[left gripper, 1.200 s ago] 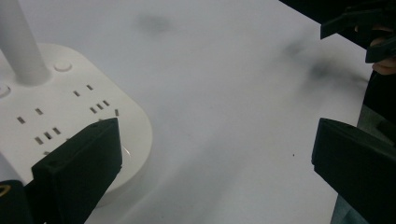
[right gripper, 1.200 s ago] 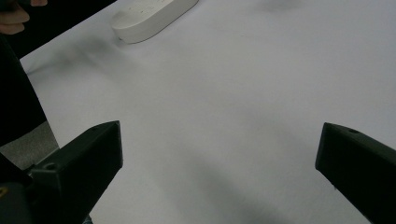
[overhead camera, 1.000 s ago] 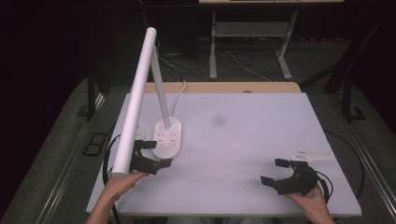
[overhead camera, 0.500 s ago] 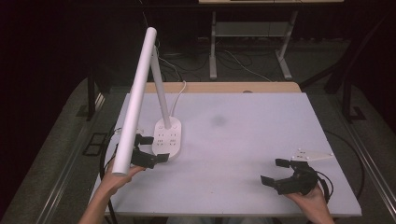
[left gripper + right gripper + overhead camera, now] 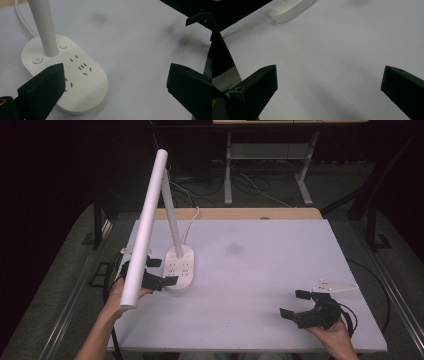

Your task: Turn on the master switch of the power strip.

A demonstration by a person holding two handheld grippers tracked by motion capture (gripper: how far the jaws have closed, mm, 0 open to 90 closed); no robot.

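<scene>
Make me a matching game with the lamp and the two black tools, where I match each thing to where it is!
Things:
1. white desk lamp base with sockets
2. left black tool
3. right black tool
4. white lamp cord

Places:
A. near the table's front right corner, open
B. runs off the table's far edge
C. on the table's left part
D. open beside the lamp base

Pairs: 1-C, 2-D, 3-A, 4-B

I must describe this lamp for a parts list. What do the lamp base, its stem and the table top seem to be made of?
Lamp base: likely white moulded plastic, smooth satin, with rounded edges and moulded socket slots.
Stem: a white tube with a matte look; plastic or painted metal, unclear.
Table top: a pale, flat, matte sheet, perhaps laminate, over a wooden-looking board at its far edge.
</scene>
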